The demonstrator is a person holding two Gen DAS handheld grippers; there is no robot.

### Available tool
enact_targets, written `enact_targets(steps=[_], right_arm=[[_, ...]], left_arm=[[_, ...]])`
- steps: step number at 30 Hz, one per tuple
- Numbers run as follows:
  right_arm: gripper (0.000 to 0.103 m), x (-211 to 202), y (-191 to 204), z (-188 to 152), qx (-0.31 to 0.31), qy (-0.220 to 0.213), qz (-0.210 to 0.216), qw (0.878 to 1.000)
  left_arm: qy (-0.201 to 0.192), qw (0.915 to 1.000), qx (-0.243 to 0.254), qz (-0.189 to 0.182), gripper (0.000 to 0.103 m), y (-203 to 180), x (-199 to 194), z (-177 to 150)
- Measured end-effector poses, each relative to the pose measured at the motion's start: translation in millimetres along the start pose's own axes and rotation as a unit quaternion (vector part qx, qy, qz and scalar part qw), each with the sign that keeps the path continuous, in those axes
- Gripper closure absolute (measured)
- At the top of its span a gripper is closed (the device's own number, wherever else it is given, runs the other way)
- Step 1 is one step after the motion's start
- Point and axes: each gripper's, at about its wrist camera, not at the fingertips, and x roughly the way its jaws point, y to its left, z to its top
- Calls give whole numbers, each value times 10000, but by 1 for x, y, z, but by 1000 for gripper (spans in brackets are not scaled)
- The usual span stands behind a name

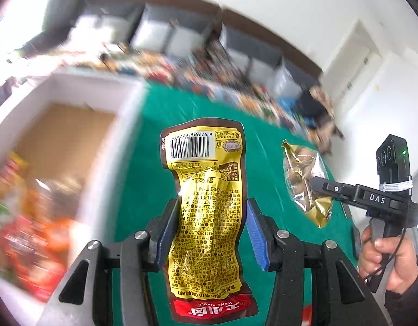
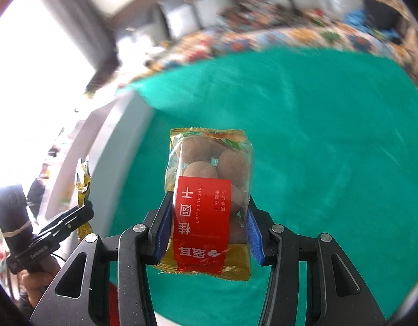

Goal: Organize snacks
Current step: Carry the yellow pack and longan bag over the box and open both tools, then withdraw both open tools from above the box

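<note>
Counter (image 2: pixel 331 141) covered by a green cloth (image 1: pixel 203 108) that reaches its far and left edges. A white box (image 1: pixel 127 103) with a brown cardboard floor stands at the cloth's left edge; blurred red and orange snack packets (image 1: pixel 26 231) lie inside. Beyond the far edge, a blurred row of multicoloured packets (image 2: pixel 276 38).
</note>
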Motion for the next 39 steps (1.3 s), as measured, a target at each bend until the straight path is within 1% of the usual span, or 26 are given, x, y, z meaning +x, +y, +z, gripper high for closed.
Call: enact_targets(steps=[2,4,5,6,7,9,11,12,14,16,18,19,20,21,22,23,25,27,28,30,32,34,36,37,38,39], right_arm=[[53,7,45,19,-172,-41,469,9987],[53,19,89,34,-399,-21,828,9958],[53,29,120,43,-586,-4,1028,9930],[53,37,143,47,-721,-3,1151,9907],[52,46,164,50,-851,-10,1249,9885],[52,69,209,53,-1106,2,1391,9841],[41,94,244,50,-1214,38,1620,9793],[37,101,254,46,-1244,63,1691,9777],[36,118,272,38,-1312,176,1707,9764],[36,123,274,30,-1339,286,1719,9755],[36,117,271,22,-1475,219,1668,9746],[36,110,271,21,-1599,123,1571,9745],[32,102,271,17,-1761,-13,1423,9740],[28,95,269,20,-1862,-124,1324,9735],[24,86,267,24,-1957,-260,1244,9724],[22,75,266,20,-2104,-459,1139,9699],[19,59,271,24,-2346,-647,920,9656],[19,46,275,19,-2631,-872,683,9584],[19,42,279,17,-2731,-962,591,9554],[19,34,283,11,-2917,-1051,417,9498],[19,36,288,5,-3003,-961,350,9483],[19,37,287,-1,-2929,-856,356,9516],[19,39,286,-4,-2802,-744,394,9562],[19,41,286,-5,-2759,-711,364,9579],[19,43,286,-6,-2739,-672,289,9590],[19,45,287,-7,-2738,-634,205,9595]], left_arm=[[-206,9992,-117,314,53,28,-27,17],[-299,9962,-210,786,52,61,-45,27],[-301,9934,-267,1073,52,80,-52,30],[-280,9905,-305,1313,52,96,-54,31],[-242,9858,-344,1626,51,113,-56,30],[-202,9774,-396,2068,45,137,-62,20],[-175,9703,-526,2355,26,157,-66,5],[-176,9676,-577,2452,22,164,-68,-2],[-164,9651,-602,2542,21,173,-71,-13],[-152,9621,-535,2670,20,172,-71,-23],[-245,9570,-405,2863,20,162,-74,-32],[-333,9535,-333,2977,19,155,-78,-35],[-411,9509,-282,3053,14,147,-85,-37],[-497,9481,-235,3132,11,140,-90,-35],[-573,9456,-213,3196,6,134,-94,-32],[-671,9437,-205,3233,3,128,-100,-30],[-856,9404,-290,3278,1,118,-111,-23],[-970,9339,-450,3412,0,114,-120,-21],[-1114,9294,-520,3479,0,111,-126,-22],[-1242,9217,-567,3631,0,104,-132,-23],[-1164,9140,-481,3856,0,99,-131,-24],[-989,9103,-260,4010,0,96,-126,-25],[-655,9132,-150,4020,0,99,-118,-26],[-525,9142,-177,4015,0,102,-113,-28],[-436,9159,-230,3984,0,104,-111,-30],[-432,9195,-274,3898,0,106,-111,-32]])
